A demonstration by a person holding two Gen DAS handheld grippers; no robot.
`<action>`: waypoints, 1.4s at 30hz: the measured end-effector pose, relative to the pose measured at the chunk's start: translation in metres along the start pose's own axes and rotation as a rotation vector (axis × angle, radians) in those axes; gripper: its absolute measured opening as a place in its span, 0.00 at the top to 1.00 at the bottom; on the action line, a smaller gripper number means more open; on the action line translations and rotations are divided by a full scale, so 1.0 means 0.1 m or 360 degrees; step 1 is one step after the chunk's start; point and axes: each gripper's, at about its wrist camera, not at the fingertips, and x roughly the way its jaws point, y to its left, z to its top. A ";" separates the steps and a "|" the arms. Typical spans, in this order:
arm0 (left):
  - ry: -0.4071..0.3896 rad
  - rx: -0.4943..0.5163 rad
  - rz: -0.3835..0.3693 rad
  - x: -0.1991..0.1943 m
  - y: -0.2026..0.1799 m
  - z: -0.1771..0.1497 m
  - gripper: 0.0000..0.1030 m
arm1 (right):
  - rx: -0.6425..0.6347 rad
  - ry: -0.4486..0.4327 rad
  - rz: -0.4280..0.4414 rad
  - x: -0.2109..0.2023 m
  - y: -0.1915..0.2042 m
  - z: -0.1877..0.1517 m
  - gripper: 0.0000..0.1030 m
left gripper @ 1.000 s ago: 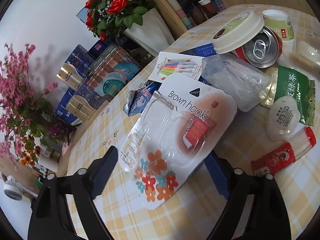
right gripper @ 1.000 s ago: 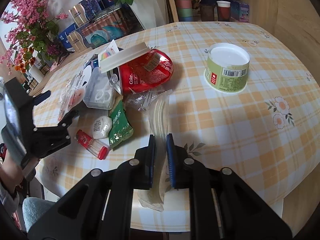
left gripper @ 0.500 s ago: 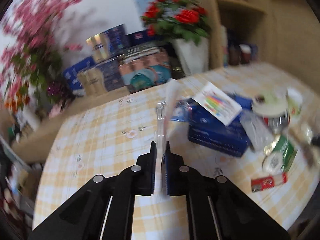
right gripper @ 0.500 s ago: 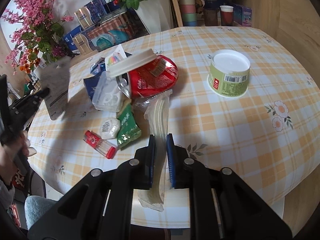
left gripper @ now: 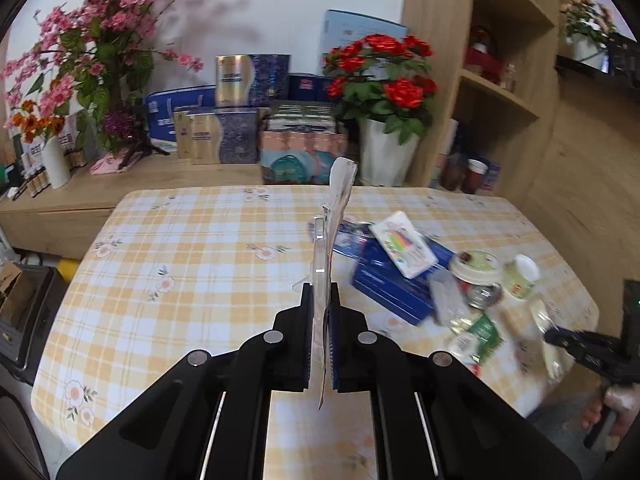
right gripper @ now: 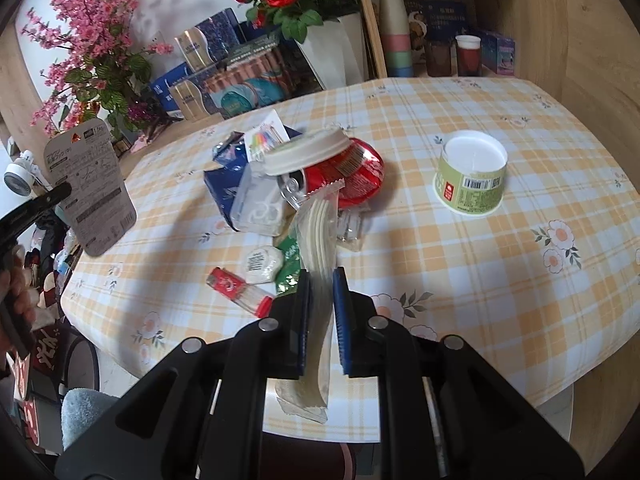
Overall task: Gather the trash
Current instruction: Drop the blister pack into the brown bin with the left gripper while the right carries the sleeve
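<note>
The left gripper (left gripper: 319, 322) pinches the hook card (left gripper: 332, 232) edge-on, lifted clear of the table (left gripper: 192, 240). The right gripper (right gripper: 322, 312) is clamped on a clear sleeve (right gripper: 316, 240) whose far end lies against the can (right gripper: 352, 172). Best to lift the sleeve straight up before swinging away, so the pile isn't dragged. Keep both grips firm; no bin is in sight.
</note>
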 end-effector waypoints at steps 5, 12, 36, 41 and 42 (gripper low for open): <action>0.0031 0.0047 -0.0227 -0.37 -0.38 -0.24 0.93 | -0.0024 -0.0047 0.0019 -0.20 0.07 -0.01 0.85; 0.0188 0.0058 -0.0501 -0.59 -0.82 -0.78 0.93 | -0.0084 -0.0100 0.0033 -0.48 0.17 -0.08 0.85; 0.0437 0.0019 -0.0678 -0.39 -1.25 -1.60 0.38 | -0.0098 -0.0094 0.0043 -0.71 0.21 -0.34 0.85; 0.0154 -0.0111 -0.0447 -0.70 -1.00 -1.26 0.10 | -0.0109 -0.0071 0.0089 -0.66 0.28 -0.41 0.85; 0.0112 -0.0117 -0.0402 -0.75 -0.97 -1.22 0.09 | -0.0115 -0.0063 0.0097 -0.64 0.30 -0.43 0.85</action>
